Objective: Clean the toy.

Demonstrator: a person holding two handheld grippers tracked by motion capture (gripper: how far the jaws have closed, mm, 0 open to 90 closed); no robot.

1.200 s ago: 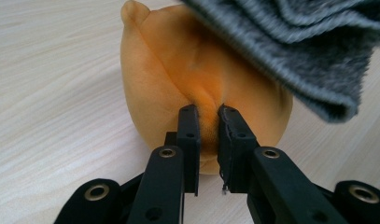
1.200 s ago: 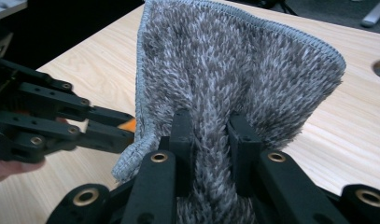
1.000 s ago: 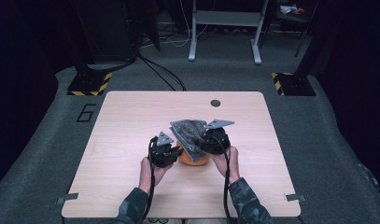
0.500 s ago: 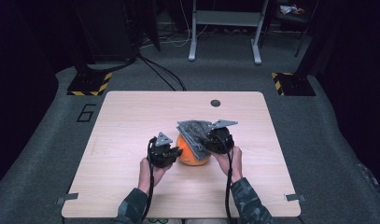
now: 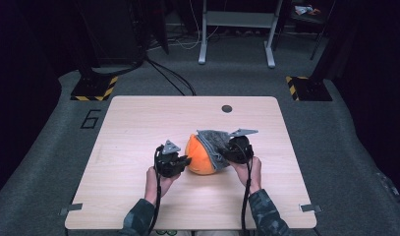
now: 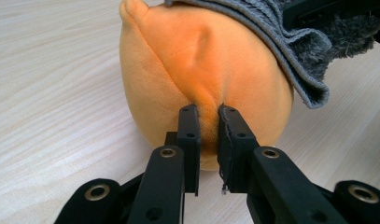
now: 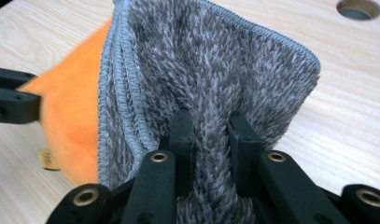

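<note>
An orange plush ball (image 5: 200,156) (image 6: 197,79) (image 7: 68,121) rests on the wooden table (image 5: 138,128) near its front middle. A grey fuzzy cloth (image 5: 214,142) (image 7: 201,74) (image 6: 299,51) drapes over the ball's right side. My left gripper (image 5: 185,160) (image 6: 208,128) is shut on a pinch of the orange plush at the ball's left. My right gripper (image 5: 227,150) (image 7: 210,140) is shut on a fold of the grey cloth at the ball's right. A hand holds each gripper from the table's front.
A round cable hole (image 5: 227,108) (image 7: 358,8) lies in the tabletop at the back, right of centre. Beyond the table are a grey floor, black stands with yellow-black striped bases (image 5: 94,88) and a metal frame (image 5: 237,29).
The right gripper has moved right and down with the grey cloth, pulling it off the ball's top. More orange now shows. The left gripper has kept still.
</note>
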